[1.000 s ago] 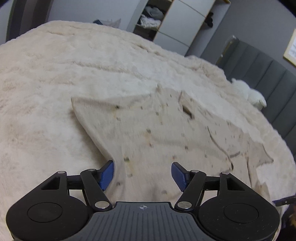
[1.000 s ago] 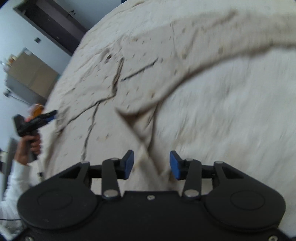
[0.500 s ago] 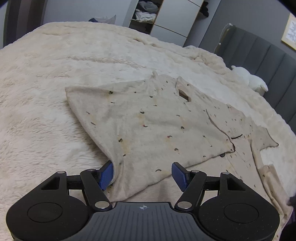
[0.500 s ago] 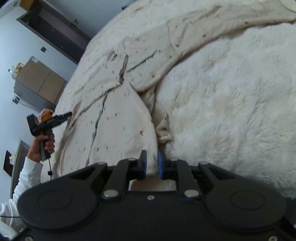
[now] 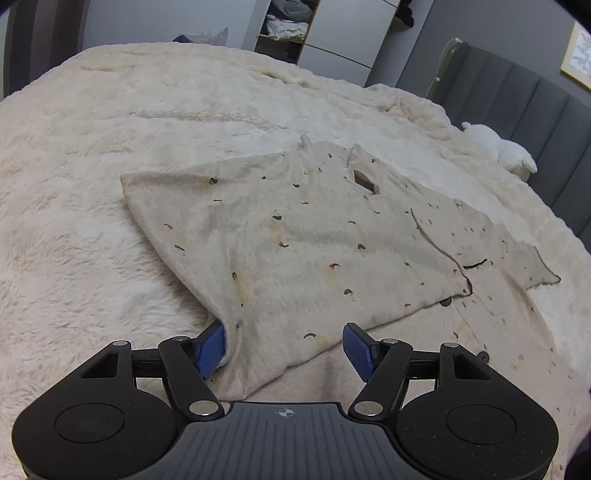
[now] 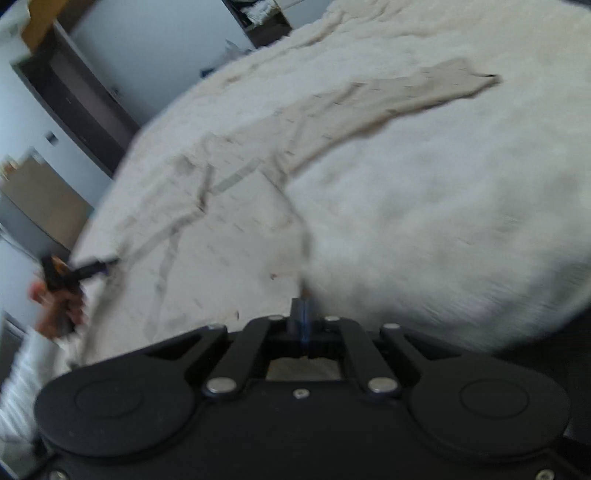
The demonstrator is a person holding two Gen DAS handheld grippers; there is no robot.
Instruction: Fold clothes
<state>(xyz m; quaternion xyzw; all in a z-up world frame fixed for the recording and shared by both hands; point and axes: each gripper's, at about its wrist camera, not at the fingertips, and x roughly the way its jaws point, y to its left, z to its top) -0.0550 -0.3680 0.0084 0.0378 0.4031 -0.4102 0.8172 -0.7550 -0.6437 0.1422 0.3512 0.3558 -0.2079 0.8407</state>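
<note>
Left wrist view: cream cardigan [image 5: 332, 251] with small dark flecks lies spread on the fluffy cream blanket [image 5: 110, 147], one side already folded over the body. Its long axis runs from near my left gripper [image 5: 284, 347] away toward the grey headboard [image 5: 517, 110] at upper right; collar opening faces the far side, a sleeve tip points right. I see the left gripper low over the near folded corner, jaws spread wide, the left blue pad [image 5: 211, 347] touching the fabric edge, the other pad clear above the cloth. White plush toy [image 5: 498, 147] sits by the headboard; open wardrobe [image 5: 288, 26] behind.

Right wrist view, blurred: right gripper [image 6: 301, 317] has its jaws pressed together, pinching the cardigan's [image 6: 229, 229] near edge, cloth drawn taut up to the pads. A sleeve [image 6: 406, 96] stretches off to the upper right. I see the person's left hand [image 6: 59, 302] at far left, gripping the other tool's handle
</note>
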